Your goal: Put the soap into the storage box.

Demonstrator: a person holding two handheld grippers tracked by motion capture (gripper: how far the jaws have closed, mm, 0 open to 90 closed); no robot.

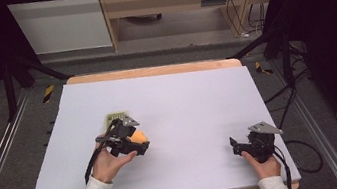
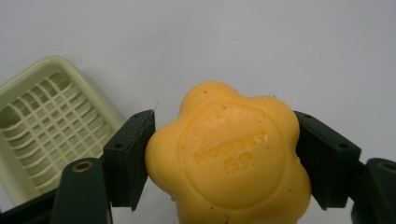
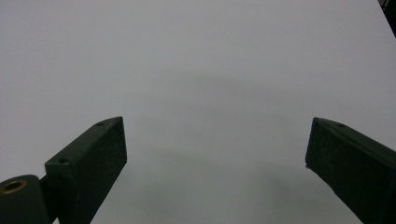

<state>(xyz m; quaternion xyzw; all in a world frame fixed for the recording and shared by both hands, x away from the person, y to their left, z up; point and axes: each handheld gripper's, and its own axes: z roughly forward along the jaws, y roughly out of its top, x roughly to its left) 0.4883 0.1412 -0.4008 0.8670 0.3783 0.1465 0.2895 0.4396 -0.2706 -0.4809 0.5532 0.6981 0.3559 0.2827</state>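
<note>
My left gripper (image 2: 224, 154) pinches the yellow soap (image 2: 229, 158) with 2 jaws, just beside the soap dish (image 2: 42, 121); its lobed, slick sides could slip. My right gripper (image 3: 215, 163) is wide open, empty.

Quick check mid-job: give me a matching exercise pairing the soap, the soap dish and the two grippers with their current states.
Things:
1. orange flower-shaped soap
2. pale green soap dish
3. left gripper
4. right gripper

States:
A. open, nothing between its jaws
B. lying on the table with nothing in it, beside the left gripper
C. clamped between two black jaws
D. shut on the soap

Pairs: 1-C, 2-B, 3-D, 4-A
</note>
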